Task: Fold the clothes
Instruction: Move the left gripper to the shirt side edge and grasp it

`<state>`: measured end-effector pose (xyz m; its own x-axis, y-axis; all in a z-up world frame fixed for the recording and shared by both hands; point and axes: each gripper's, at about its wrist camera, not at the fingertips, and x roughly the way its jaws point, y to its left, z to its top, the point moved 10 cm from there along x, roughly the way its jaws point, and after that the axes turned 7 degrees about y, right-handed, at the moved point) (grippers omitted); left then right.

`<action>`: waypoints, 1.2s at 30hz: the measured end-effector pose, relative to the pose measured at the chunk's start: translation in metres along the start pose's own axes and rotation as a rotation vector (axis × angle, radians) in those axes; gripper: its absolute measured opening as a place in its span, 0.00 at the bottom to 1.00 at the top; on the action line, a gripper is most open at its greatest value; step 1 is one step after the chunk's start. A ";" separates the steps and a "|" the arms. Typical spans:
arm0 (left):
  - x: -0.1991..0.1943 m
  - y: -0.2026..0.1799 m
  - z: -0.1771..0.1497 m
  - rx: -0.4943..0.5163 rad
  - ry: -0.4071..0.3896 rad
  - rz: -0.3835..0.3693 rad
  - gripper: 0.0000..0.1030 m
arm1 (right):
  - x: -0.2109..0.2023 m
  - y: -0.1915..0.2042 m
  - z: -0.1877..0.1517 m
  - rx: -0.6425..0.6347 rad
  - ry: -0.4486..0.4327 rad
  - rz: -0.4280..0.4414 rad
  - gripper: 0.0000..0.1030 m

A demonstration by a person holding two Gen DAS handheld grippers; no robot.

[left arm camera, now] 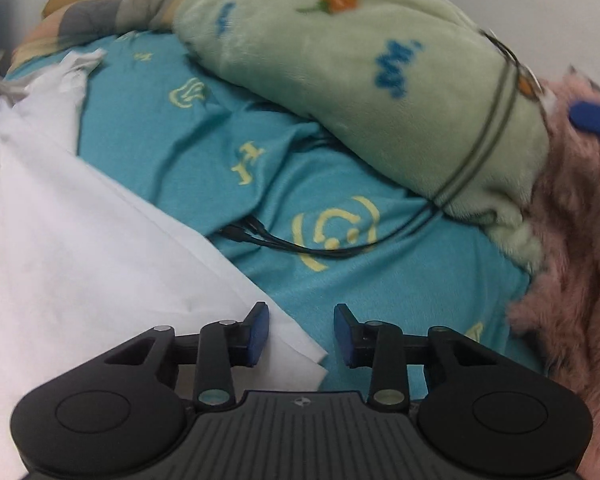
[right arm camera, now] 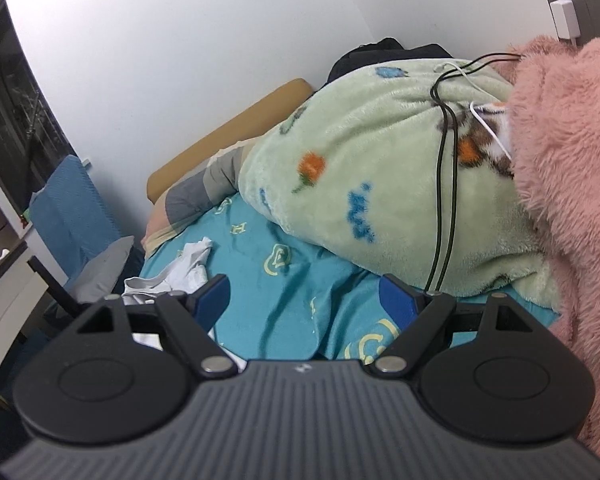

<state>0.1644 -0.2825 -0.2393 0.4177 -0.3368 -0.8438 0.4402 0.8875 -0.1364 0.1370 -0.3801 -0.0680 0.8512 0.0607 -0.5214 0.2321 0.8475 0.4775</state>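
A white garment (left arm camera: 80,248) lies flat on the teal bedsheet (left arm camera: 220,152), filling the left of the left wrist view. Its near corner (left arm camera: 300,352) lies between and just below my left gripper's fingers. My left gripper (left arm camera: 302,334) is open, with its left pad (left arm camera: 258,330) over the cloth's edge. In the right wrist view the same white garment (right arm camera: 180,272) shows crumpled at the far left, beside the left finger. My right gripper (right arm camera: 304,304) is open wide and empty above the teal sheet (right arm camera: 280,304).
A green fleece blanket (left arm camera: 360,80) is heaped at the back, also in the right wrist view (right arm camera: 380,180). A pink fluffy blanket (left arm camera: 572,260) lies on the right. Black cables (left arm camera: 320,248) run over the sheet and blanket. A blue chair (right arm camera: 72,208) stands beside the bed.
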 end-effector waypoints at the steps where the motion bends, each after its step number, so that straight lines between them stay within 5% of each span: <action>1: 0.002 -0.002 -0.002 0.024 0.007 0.013 0.24 | 0.000 0.001 0.000 -0.002 -0.001 0.000 0.81; 2: 0.004 -0.005 -0.003 0.045 0.015 0.024 0.05 | 0.000 0.001 0.000 -0.005 -0.002 0.001 0.81; 3: 0.007 -0.006 -0.006 0.053 0.028 0.025 0.03 | 0.000 0.002 -0.001 -0.008 -0.004 0.001 0.81; 8: -0.013 0.001 -0.003 0.008 -0.027 -0.030 0.01 | -0.004 0.001 0.000 0.004 -0.010 -0.005 0.81; 14: -0.120 0.037 0.008 -0.154 -0.146 -0.225 0.01 | -0.024 0.004 0.011 0.027 -0.084 0.032 0.81; 18: -0.190 0.086 -0.012 -0.292 -0.208 -0.321 0.01 | -0.019 0.016 0.006 0.002 -0.056 0.054 0.82; 26: -0.194 0.202 -0.108 -0.636 -0.042 -0.246 0.01 | 0.024 0.053 -0.047 -0.023 0.219 0.187 0.82; 28: -0.187 0.217 -0.114 -0.740 -0.026 -0.291 0.03 | 0.037 0.063 -0.073 -0.016 0.330 0.229 0.81; 30: -0.179 0.222 -0.112 -0.793 -0.017 -0.343 0.12 | 0.050 0.069 -0.101 0.017 0.444 0.268 0.80; 32: -0.170 0.224 -0.109 -0.807 0.002 -0.362 0.37 | 0.060 0.074 -0.129 0.063 0.556 0.293 0.67; 36: -0.148 0.223 -0.110 -0.775 0.063 -0.346 0.38 | 0.076 0.080 -0.162 0.059 0.657 0.268 0.59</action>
<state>0.1132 -0.0001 -0.2019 0.3050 -0.6310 -0.7133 -0.1435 0.7100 -0.6894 0.1437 -0.2221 -0.1838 0.4265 0.5840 -0.6907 0.0955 0.7303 0.6765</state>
